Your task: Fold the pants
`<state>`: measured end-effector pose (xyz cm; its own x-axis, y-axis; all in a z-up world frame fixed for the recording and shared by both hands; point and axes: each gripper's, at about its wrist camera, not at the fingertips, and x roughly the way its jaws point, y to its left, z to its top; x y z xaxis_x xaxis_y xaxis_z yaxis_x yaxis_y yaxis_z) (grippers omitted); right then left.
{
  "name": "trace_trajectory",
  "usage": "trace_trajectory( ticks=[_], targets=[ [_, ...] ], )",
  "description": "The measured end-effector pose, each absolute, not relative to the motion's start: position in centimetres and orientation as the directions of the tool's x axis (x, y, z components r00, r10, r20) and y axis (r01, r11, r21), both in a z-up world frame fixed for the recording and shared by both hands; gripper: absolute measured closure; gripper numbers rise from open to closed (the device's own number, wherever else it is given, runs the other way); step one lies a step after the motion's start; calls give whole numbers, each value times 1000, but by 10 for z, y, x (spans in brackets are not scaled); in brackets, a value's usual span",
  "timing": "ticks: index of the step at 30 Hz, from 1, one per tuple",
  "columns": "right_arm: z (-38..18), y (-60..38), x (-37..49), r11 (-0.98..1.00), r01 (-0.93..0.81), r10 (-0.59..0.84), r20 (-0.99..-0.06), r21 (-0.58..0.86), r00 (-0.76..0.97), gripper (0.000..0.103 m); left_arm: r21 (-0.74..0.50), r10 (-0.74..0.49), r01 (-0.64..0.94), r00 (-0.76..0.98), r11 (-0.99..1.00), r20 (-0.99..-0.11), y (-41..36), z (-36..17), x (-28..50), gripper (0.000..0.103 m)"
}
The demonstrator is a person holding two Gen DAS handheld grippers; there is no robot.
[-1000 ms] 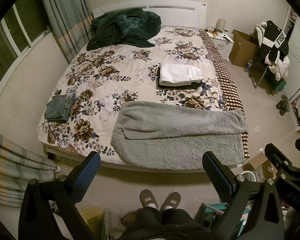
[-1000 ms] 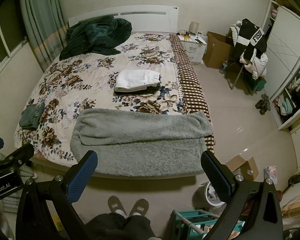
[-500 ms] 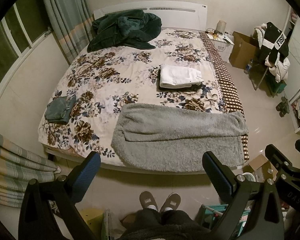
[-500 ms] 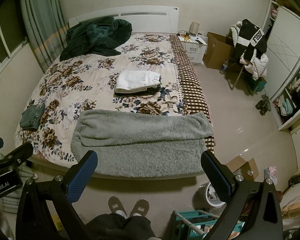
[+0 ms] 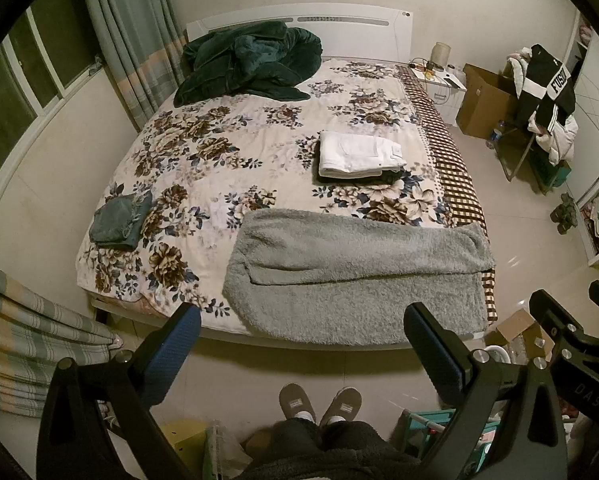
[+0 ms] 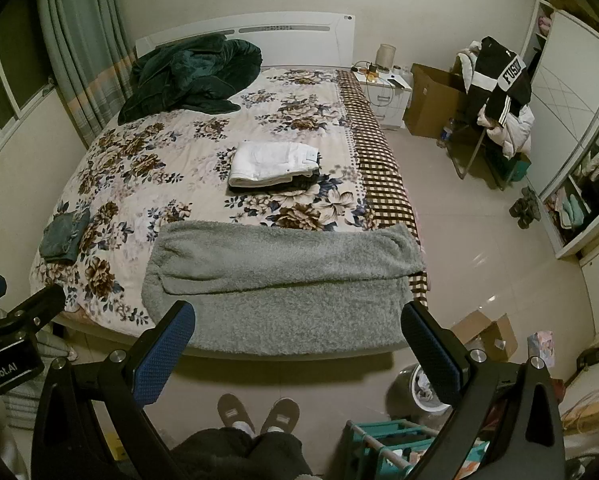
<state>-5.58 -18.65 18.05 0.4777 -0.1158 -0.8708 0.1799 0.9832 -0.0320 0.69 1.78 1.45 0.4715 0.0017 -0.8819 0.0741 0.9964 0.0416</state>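
Observation:
Fuzzy grey pants (image 5: 355, 276) lie flat along the near edge of the floral bed (image 5: 227, 152), one leg folded over the other; they also show in the right wrist view (image 6: 279, 276). My left gripper (image 5: 299, 328) is open and empty, held back from the bed above the floor. My right gripper (image 6: 297, 320) is open and empty too, just in front of the pants' near edge. Each gripper shows at the edge of the other's view.
A folded white and dark stack (image 5: 359, 156) sits mid-bed. Folded blue-grey pants (image 5: 119, 222) lie at the left edge. A dark green blanket (image 5: 251, 64) is heaped at the headboard. A chair with clothes (image 6: 495, 96), boxes and a teal rack (image 6: 383, 444) stand on the right floor.
Both views have drifted very slightly; the bed sits a touch lower in frame. The pants have not moved and both grippers stay open.

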Motion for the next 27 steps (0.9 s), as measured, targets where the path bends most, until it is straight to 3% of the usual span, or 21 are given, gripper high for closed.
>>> trace_trajectory(
  ticks=[27],
  targets=[
    [185, -186, -55, 983, 179, -108, -873, -24, 476, 0, 42, 2, 74, 476, 996, -880, 18, 14, 5, 0]
  ],
)
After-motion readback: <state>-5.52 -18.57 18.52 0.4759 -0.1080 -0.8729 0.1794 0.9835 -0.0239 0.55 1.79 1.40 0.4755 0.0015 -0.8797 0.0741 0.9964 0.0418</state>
